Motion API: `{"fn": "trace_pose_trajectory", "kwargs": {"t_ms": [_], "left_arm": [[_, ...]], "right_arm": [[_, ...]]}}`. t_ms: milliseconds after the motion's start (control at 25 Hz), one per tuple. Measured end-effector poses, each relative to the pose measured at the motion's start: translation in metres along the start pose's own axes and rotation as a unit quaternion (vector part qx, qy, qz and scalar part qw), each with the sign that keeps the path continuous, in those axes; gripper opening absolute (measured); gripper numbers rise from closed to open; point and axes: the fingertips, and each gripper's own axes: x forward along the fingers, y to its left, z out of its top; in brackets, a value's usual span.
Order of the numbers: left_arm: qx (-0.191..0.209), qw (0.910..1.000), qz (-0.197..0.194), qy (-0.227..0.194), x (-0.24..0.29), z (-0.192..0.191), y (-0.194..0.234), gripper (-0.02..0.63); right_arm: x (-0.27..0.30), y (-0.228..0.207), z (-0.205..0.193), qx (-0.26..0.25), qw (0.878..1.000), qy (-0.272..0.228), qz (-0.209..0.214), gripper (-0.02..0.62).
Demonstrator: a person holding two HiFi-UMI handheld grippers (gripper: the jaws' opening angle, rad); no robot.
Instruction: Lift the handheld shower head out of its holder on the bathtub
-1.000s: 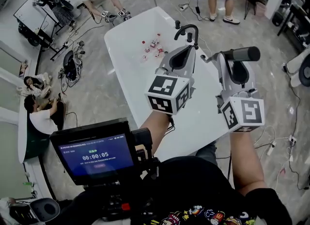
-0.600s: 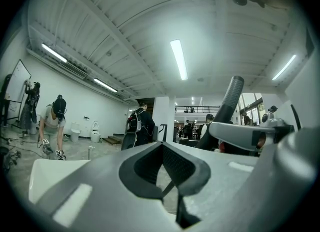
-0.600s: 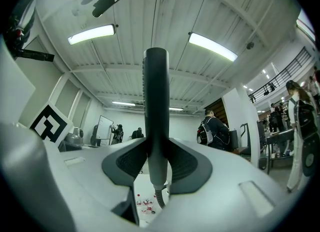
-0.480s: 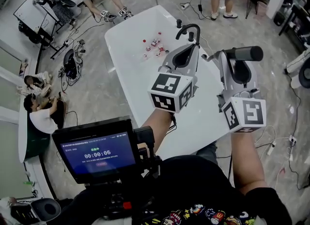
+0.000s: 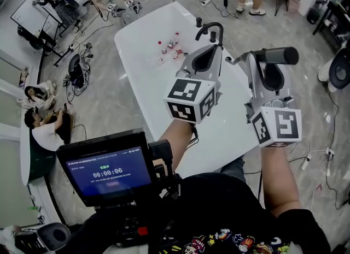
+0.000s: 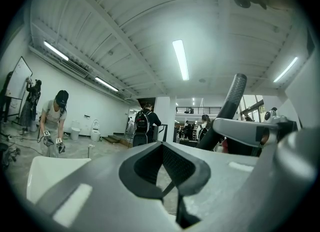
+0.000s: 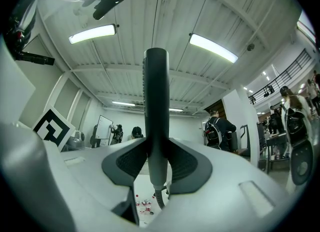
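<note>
The right claw (image 7: 156, 162) clamps the dark shower head (image 7: 156, 91) by its handle at frame centre, upright, hose (image 7: 159, 199) trailing below.

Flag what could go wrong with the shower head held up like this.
Right tool clamps the shower head low on its slim handle, so the long top could swing or slip. Its hose trails down toward the bathtub; lifting further may pull it taut or catch the black faucet.

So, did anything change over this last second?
Hardly anything. The right gripper stays shut on the shower head, held above the bathtub; the left gripper stays shut and empty beside it. The view drifted slightly, and the timer on the screen ticked from 05 to 06.
</note>
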Motion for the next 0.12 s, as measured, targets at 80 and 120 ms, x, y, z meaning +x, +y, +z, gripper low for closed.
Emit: {"fn": "trace_pose_trajectory", "kwargs": {"t_ms": [80, 120], "left_arm": [[0.000, 1.0000, -0.001, -0.001, 0.0003, 0.0009, -0.0003, 0.002], [0.000, 1.0000, -0.001, -0.002, 0.0006, 0.0014, -0.0005, 0.002]], "right_arm": [[-0.0005, 0.0000, 0.0011, -0.002, 1.000, -0.002, 0.000, 0.153], [-0.0007, -0.0001, 0.0017, -0.003, 1.000, -0.003, 0.000, 0.153]]}}
